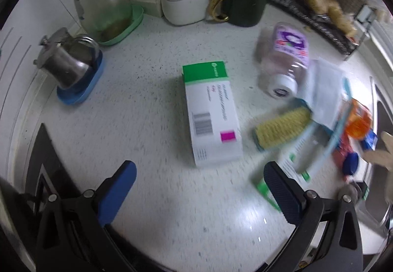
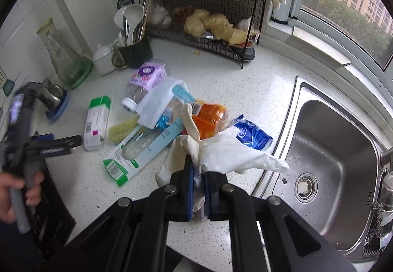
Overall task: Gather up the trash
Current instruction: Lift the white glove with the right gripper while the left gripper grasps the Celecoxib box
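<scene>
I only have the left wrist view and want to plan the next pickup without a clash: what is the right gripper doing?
Observer: The right gripper is shut on a crumpled white rubber glove, held in front of the trash pile.
Operator: Anything past the pile that my view misses?
Observer: A crinkled blue plastic packet lies on the speckled white counter, close to the rim of the steel sink.
Operator: Anything in that sink?
Observer: In the basin I see only a pale scrap at the drain.
</scene>
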